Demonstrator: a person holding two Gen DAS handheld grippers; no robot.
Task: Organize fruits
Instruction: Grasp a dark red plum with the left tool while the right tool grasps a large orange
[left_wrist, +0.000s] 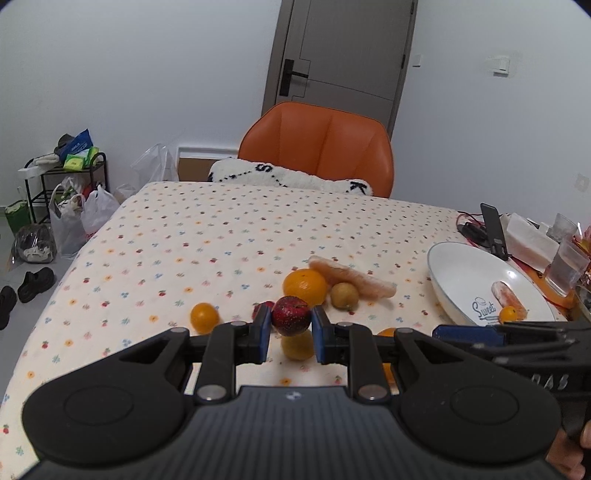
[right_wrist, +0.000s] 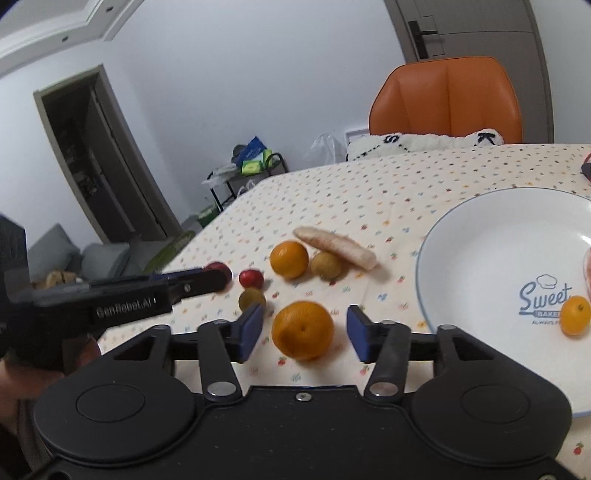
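Now we hold a dark red plum (left_wrist: 291, 320) clamped in our left tool (left_wrist: 290, 326) above the table (left_wrist: 221, 236), left of the white plate (right_wrist: 491, 254), while our right tool (right_wrist: 304, 334) stands wide around an orange (right_wrist: 303, 329) just left of that plate.

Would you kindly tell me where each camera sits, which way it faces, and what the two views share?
Left wrist: sits on the left gripper, faces across the table toward the orange chair; its fingers clamp a dark red fruit; the right gripper enters at right.
Right wrist: sits on the right gripper, faces leftward across the table; open fingers flank an orange; left gripper and hand show.
Shared: plate, chair, fruit cluster.
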